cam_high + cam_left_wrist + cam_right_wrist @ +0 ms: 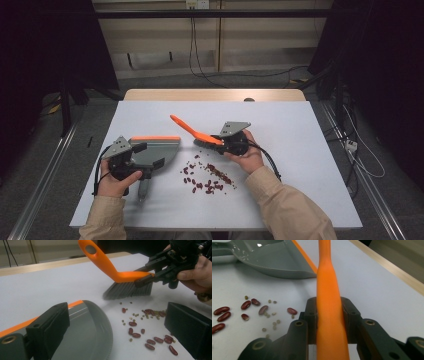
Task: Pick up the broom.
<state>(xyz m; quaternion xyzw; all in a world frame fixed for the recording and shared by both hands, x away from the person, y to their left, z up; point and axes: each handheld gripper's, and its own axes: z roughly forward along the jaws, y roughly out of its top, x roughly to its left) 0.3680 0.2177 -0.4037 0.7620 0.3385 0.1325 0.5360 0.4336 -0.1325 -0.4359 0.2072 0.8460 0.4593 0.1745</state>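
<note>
Your right gripper (226, 141) has its jaws pinched on the orange handle of a brush (192, 131). In the right gripper view the handle (329, 305) runs straight up between the two black jaws, which press on it from both sides. The grey bristles (128, 289) sit just below those jaws and touch the bench (300, 150), at the far edge of a scatter of beans (207, 177). The beans, red ones mixed with small green ones, lie on the bench between your two grippers, just below and left of the right jaws.

Your left gripper (131, 157) is at a grey dustpan (157, 149) with an orange strip along its far edge. In the left gripper view the jaws stand spread, one jaw over the pan's wall (100, 322), the other well apart above the beans (150, 341). Whether they grip the pan I cannot tell. The pan's open mouth faces the beans, near them but apart.
</note>
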